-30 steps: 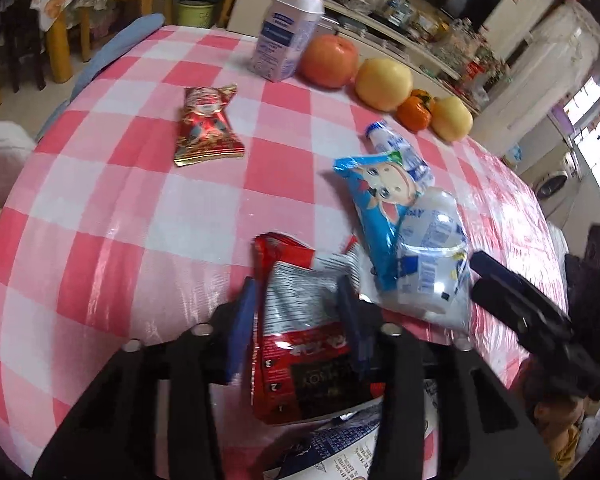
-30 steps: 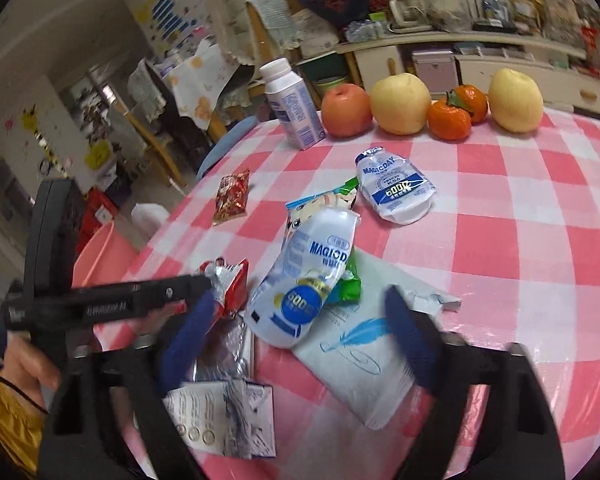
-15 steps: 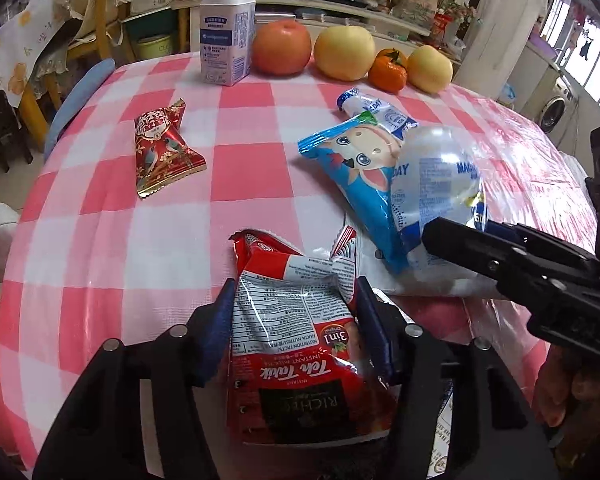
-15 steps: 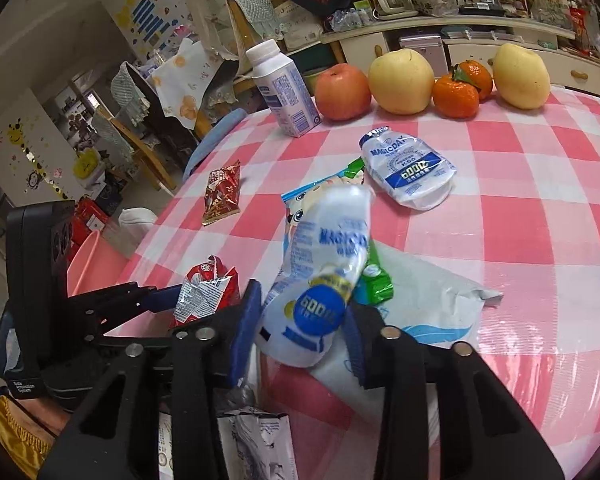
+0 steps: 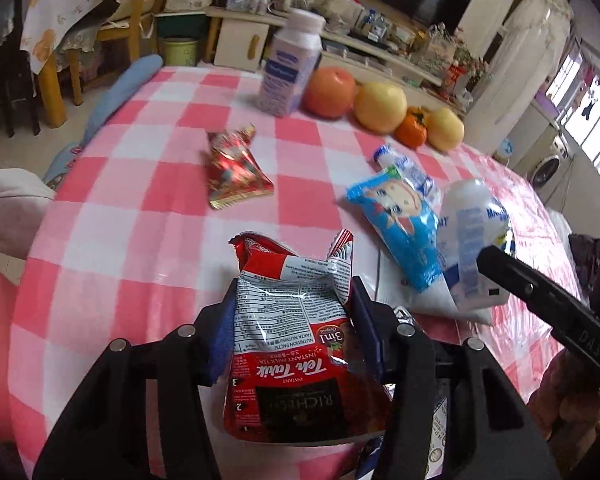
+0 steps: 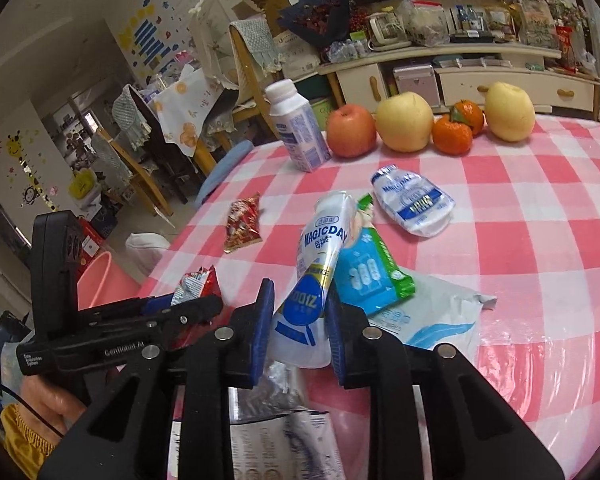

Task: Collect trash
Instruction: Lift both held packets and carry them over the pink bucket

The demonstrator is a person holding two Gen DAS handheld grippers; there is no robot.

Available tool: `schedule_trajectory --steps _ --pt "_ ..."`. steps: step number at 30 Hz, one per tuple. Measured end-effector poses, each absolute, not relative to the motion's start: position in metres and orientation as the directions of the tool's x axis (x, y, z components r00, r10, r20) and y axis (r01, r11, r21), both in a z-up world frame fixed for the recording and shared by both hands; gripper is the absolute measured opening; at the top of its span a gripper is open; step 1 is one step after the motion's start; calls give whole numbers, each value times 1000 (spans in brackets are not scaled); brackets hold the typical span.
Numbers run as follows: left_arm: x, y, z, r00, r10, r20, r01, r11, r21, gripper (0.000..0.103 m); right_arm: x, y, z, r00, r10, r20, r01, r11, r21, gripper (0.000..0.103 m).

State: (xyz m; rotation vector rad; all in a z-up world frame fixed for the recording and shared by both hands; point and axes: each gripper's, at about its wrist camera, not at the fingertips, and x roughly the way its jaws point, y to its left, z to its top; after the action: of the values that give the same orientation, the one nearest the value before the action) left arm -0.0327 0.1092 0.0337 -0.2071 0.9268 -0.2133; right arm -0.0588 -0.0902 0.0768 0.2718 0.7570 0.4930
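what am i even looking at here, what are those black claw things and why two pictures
There is no robot. A person holds a hand-held gripper in each hand, and each carries a fisheye camera looking along its fingers, so each picture is one gripper's view. The left gripper is closing on a red tea packet. The right gripper is closing on a white drink pouch. The table with its pink checked cloth also holds a red candy wrapper, a blue wrapper, another pouch, a bottle and fruit.
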Motion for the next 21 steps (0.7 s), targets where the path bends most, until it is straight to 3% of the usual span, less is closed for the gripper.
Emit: schedule_trajectory --steps 8,15,21 --pt "-49 169 77 692 -210 -690 0 957 -292 54 -71 -30 109 587 592 -552 -434 806 403 27" --pt "-75 245 110 761 -23 -648 -182 951 -248 54 -80 58 139 496 705 -506 -583 703 407 27" --pt "-97 317 110 739 109 -665 -364 896 -257 54 -89 149 156 388 774 -501 -702 600 384 27"
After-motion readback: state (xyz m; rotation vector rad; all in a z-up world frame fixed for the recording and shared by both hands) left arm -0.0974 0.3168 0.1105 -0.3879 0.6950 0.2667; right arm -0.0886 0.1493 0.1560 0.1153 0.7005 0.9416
